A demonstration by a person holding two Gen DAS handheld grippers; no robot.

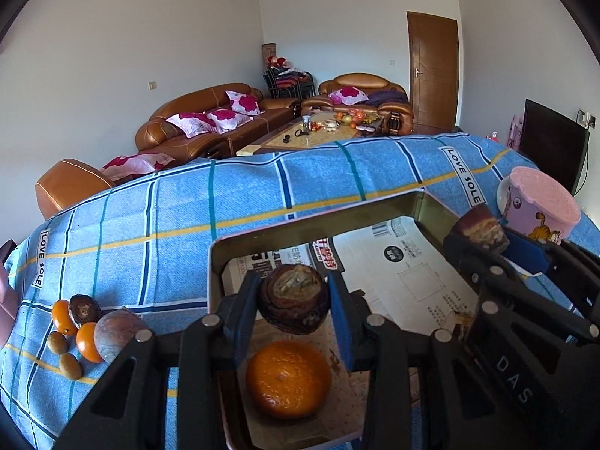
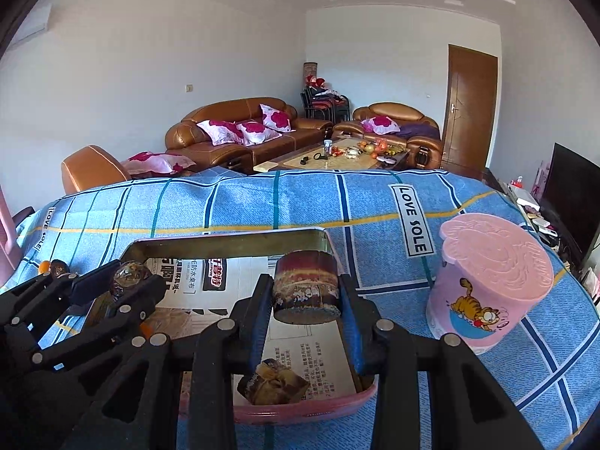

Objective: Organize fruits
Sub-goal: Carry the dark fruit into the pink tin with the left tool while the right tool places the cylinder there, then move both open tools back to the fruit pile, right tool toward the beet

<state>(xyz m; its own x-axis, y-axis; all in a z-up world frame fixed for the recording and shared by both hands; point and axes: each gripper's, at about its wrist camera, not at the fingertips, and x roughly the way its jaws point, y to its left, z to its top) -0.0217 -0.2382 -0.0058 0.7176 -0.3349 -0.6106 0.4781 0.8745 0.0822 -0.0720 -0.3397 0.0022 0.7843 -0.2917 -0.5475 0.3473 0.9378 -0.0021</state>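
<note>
Both grippers hold dark brown fruit pieces over a shallow metal tin lined with printed paper

The left gripper is clamped on a round, dark brown wrinkled fruit above the paper-lined tin, where a glossy orange tangerine lies; the right gripper pinches a short, dark brown cylindrical chunk over the same tin. More small fruits sit on the blue checked cloth, and a pink lidded cartoon tub stands just beside the tin
</note>
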